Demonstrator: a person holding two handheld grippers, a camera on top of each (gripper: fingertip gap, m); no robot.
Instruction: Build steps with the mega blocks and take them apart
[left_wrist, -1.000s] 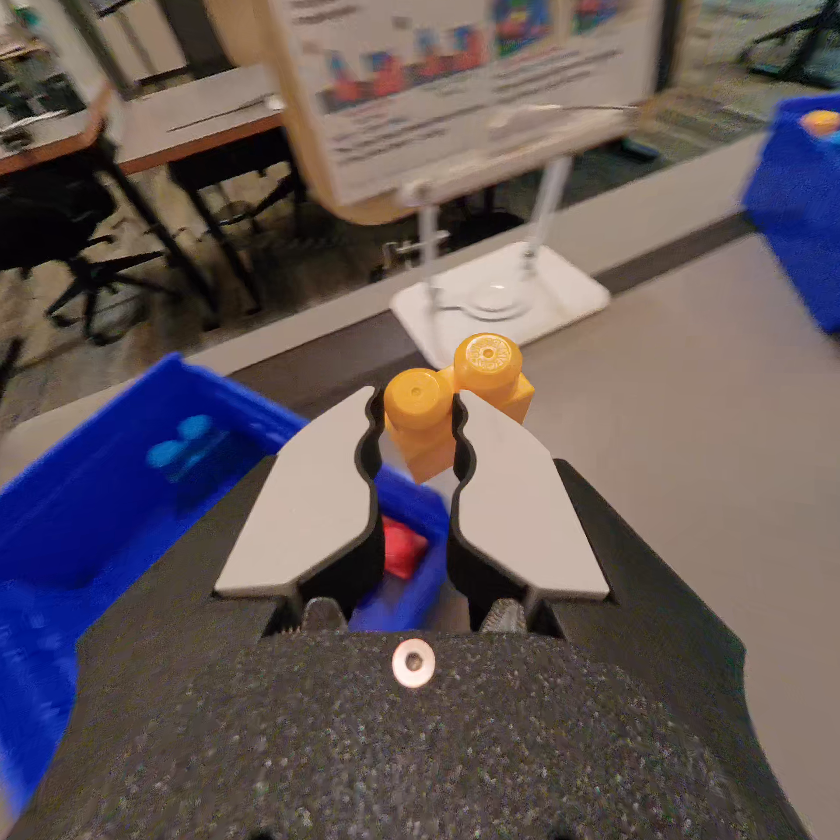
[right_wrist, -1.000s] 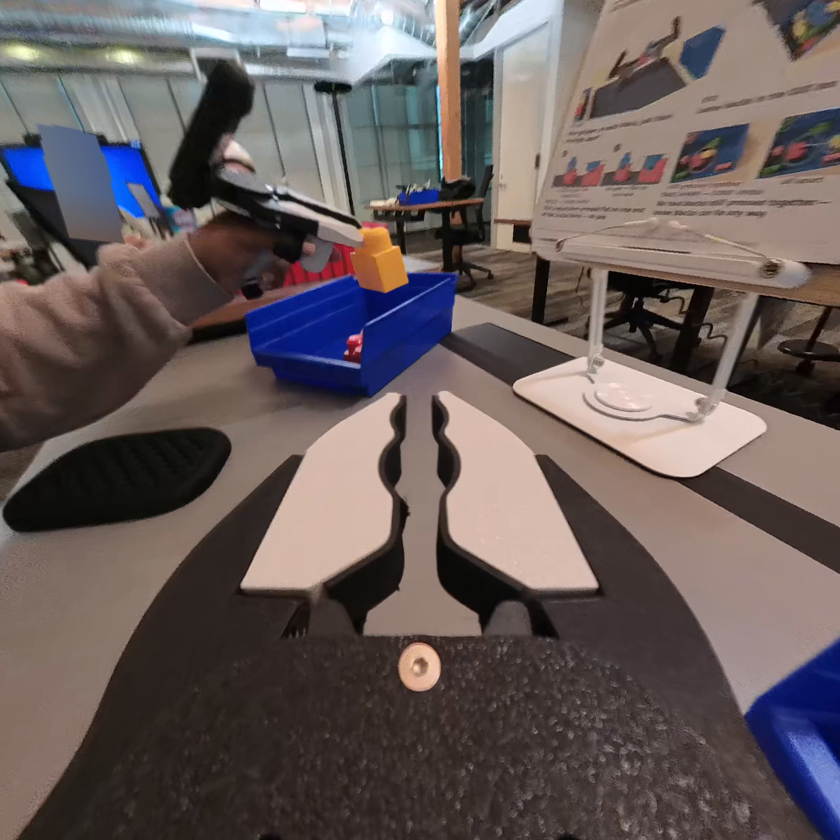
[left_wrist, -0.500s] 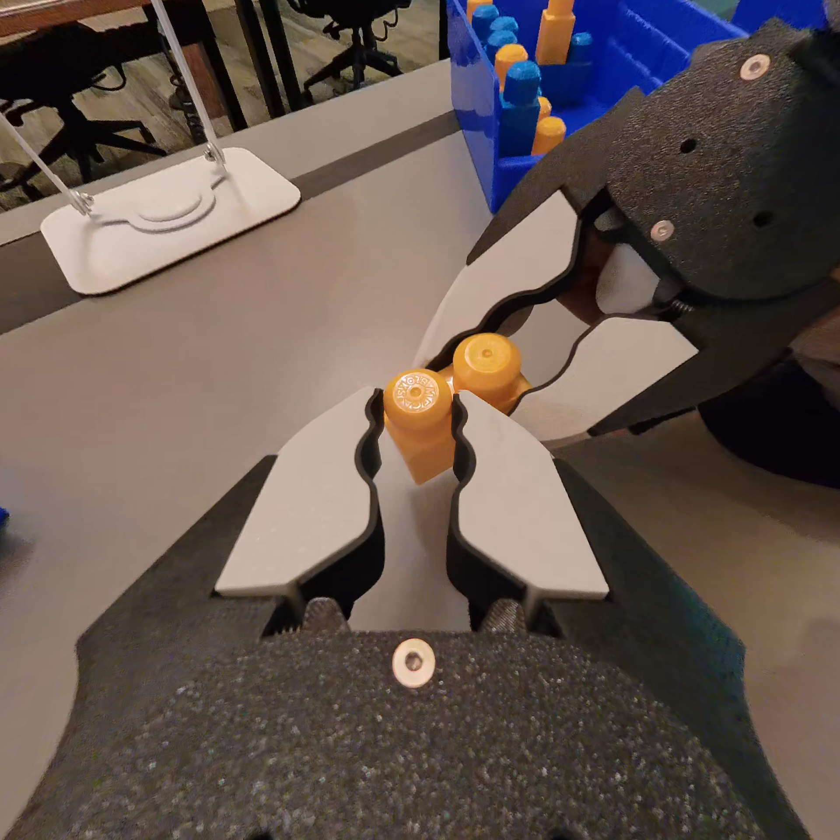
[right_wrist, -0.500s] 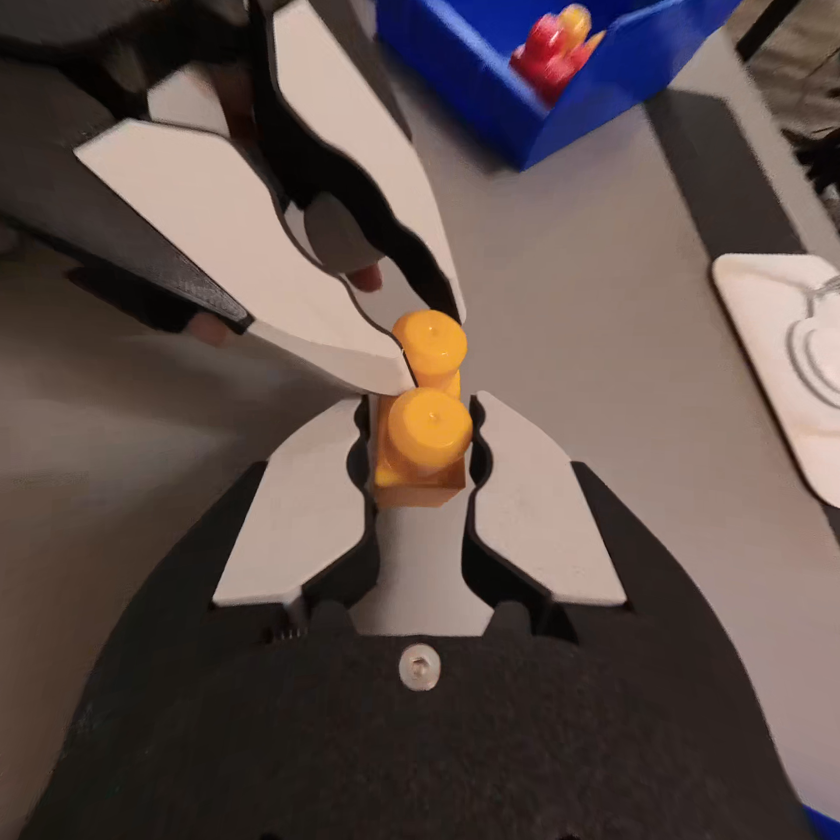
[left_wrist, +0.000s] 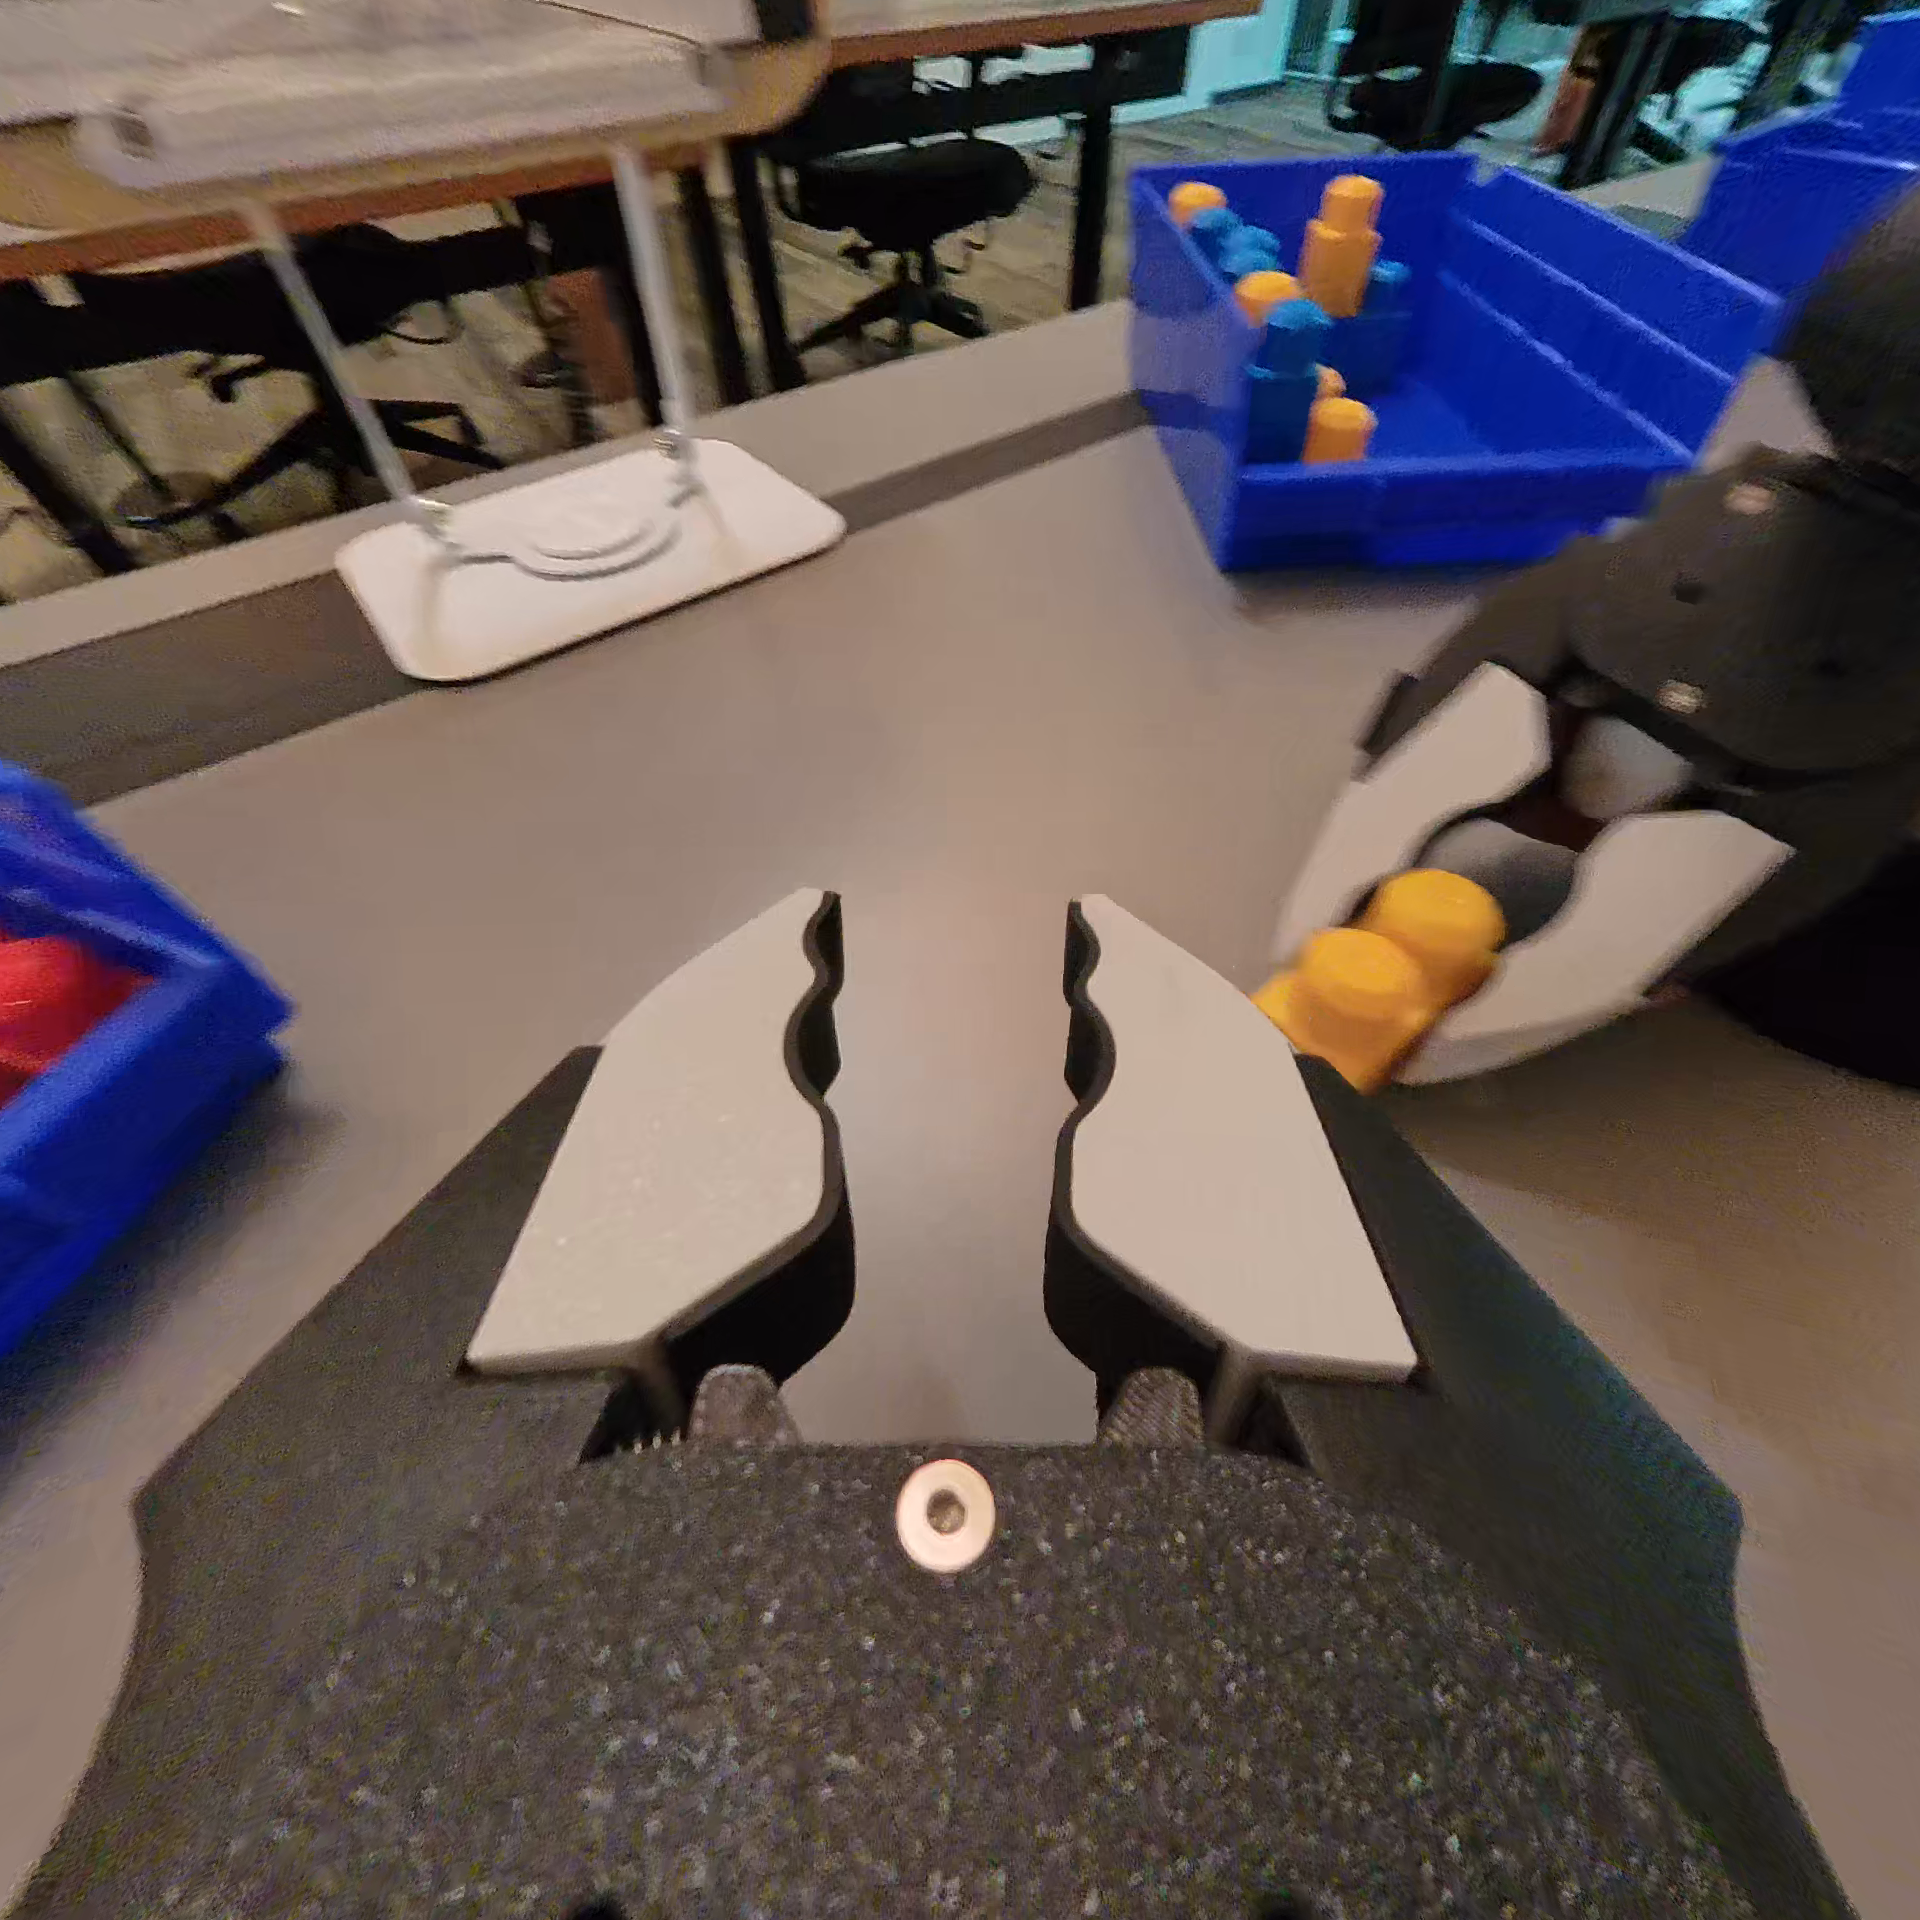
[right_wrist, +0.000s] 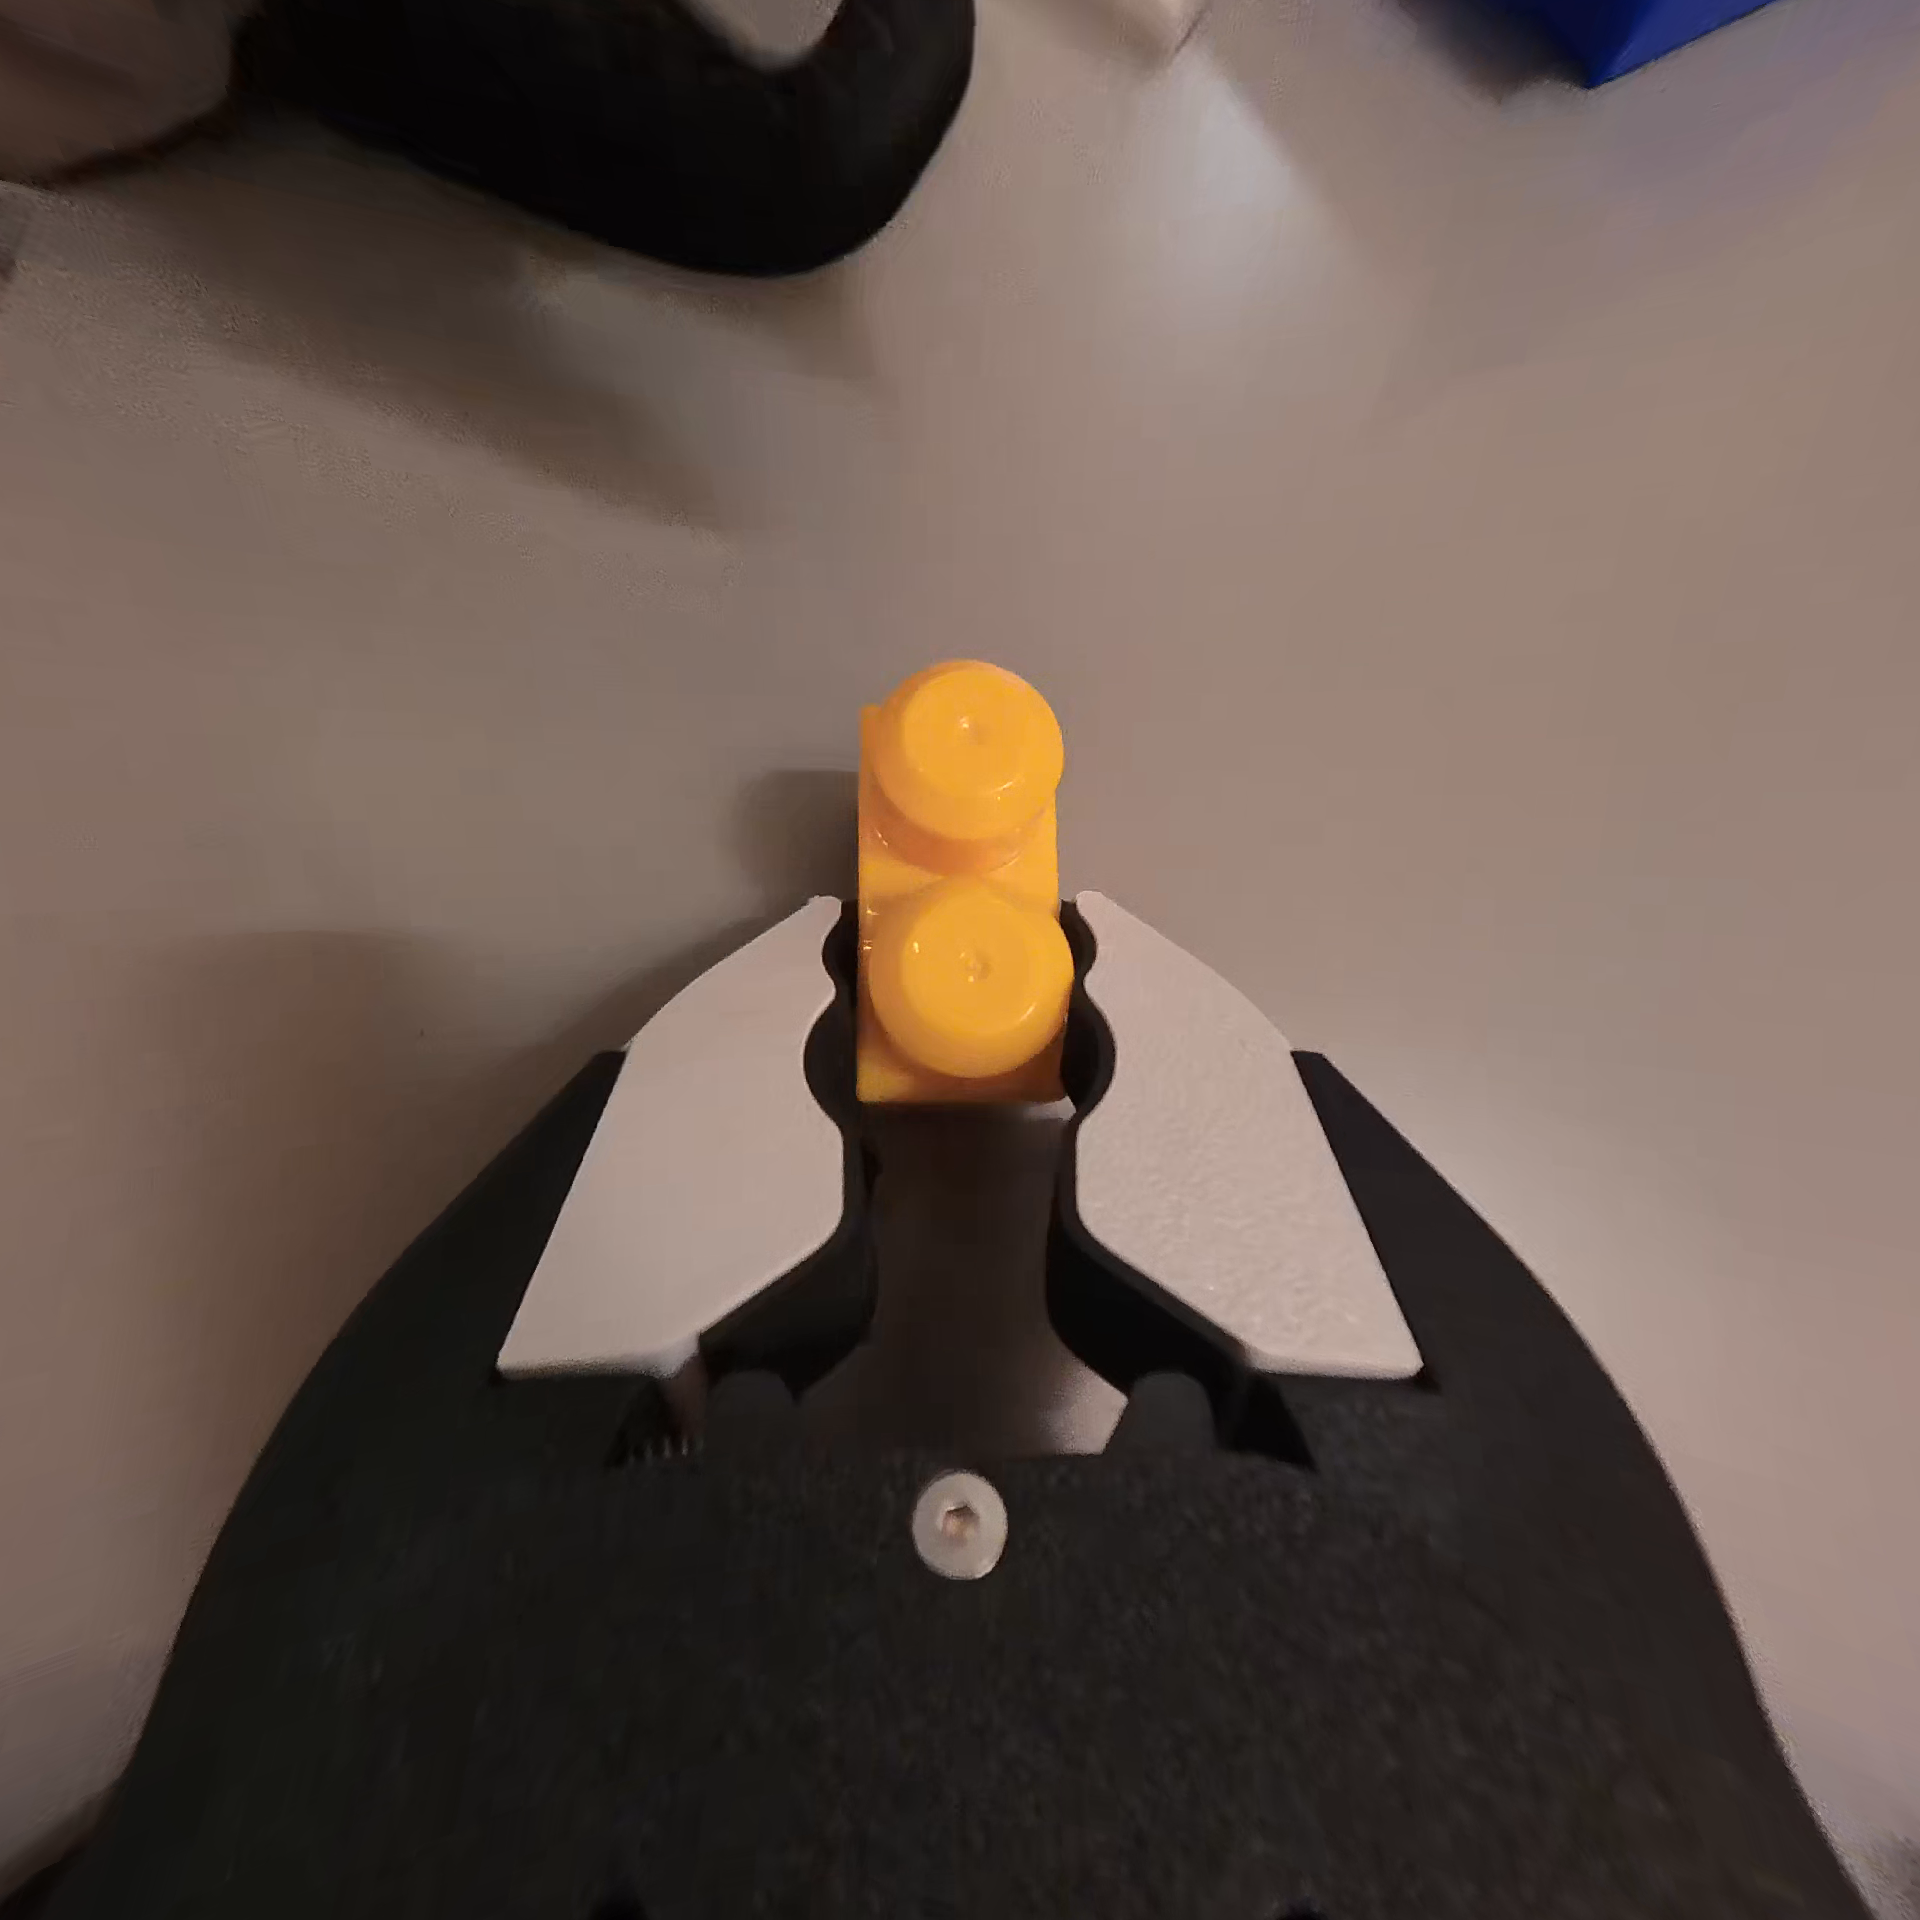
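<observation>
Half a second ago both grippers pinched the orange block together; now the left gripper has let go and drawn back, its two fingers spread apart with only bare grey table between them. Since then the orange block has passed wholly to the right gripper, whose fingers press against the block's sides at its nearer stud. The block has two round studs on top; the farther stud sticks out past the fingertips, and the block's near end sits between the wavy inner edges of the fingers. From the right wrist view the block hangs over the table, with its shadow falling just beside the left fingertip; whether its underside touches the table I cannot tell.

From the left wrist view the right gripper shows off to the right of the left gripper's right finger, with the orange block held between its pale fingers, just beside that finger's outer edge. Ahead and to the right of the left fingertips stands a blue bin holding blue and orange blocks. To the left of the left finger is the corner of another blue bin with something red inside. Straight ahead, beyond the fingertips, a white stand base rests on the table. A black pad lies beyond the right gripper's fingertips.
</observation>
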